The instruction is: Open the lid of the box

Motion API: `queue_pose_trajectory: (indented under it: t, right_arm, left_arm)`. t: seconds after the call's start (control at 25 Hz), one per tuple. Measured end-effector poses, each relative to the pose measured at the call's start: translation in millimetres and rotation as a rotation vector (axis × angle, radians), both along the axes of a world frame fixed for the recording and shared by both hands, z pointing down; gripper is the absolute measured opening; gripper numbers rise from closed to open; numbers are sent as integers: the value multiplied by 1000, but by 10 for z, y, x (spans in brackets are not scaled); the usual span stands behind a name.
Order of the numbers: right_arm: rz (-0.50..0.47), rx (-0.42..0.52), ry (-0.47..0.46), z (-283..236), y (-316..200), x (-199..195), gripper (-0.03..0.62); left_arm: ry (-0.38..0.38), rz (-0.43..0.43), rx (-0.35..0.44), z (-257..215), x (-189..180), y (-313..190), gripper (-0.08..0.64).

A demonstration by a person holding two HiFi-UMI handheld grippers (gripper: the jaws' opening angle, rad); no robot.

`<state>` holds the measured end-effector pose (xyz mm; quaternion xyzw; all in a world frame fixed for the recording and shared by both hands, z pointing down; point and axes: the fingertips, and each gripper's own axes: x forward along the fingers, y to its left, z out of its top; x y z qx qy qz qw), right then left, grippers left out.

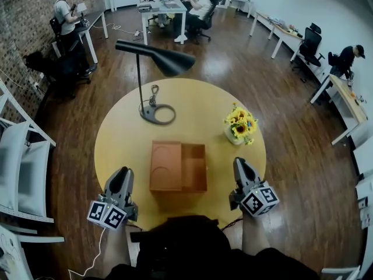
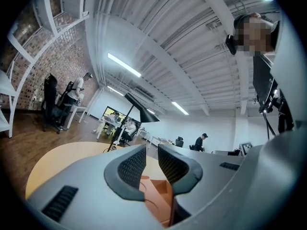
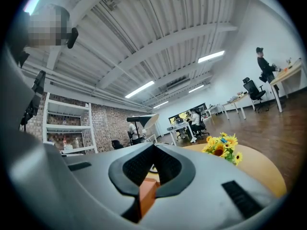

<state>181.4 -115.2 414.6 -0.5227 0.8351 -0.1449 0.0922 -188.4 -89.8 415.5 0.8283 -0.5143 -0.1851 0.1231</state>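
Note:
An orange-brown box (image 1: 178, 167) sits in the middle of the round yellow table (image 1: 116, 133). Its left part is a flat panel with a round recess; its right part looks like a sunk compartment. My left gripper (image 1: 123, 171) rests at the box's left, near the table's front edge, jaws shut and empty. My right gripper (image 1: 239, 162) is at the box's right, shut with nothing in it. Neither touches the box. In the left gripper view the box (image 2: 160, 198) shows below the left gripper (image 2: 151, 152). A box corner (image 3: 147, 194) shows under the right gripper (image 3: 154, 150).
A black desk lamp (image 1: 156, 60) stands at the table's back left, its round base (image 1: 157, 114) behind the box. A small pot of sunflowers (image 1: 240, 126) stands at the back right. White chairs (image 1: 23, 168) are on the left. People work at desks further back.

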Motion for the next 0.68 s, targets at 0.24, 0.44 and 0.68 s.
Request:
queue_pose_trajectory:
  t: [0.24, 0.44, 0.68]
  right_arm:
    - [-16, -6, 4, 59, -21, -53, 0]
    - [-7, -4, 9, 104, -4, -7, 0]
    - [-15, -3, 15, 134, -30, -38, 0]
  left_arm:
    - [0, -6, -10, 38, -7, -52, 74]
    - [-13, 12, -13, 76, 93, -87, 74]
    - [-22, 7, -24, 115, 82, -84, 74]
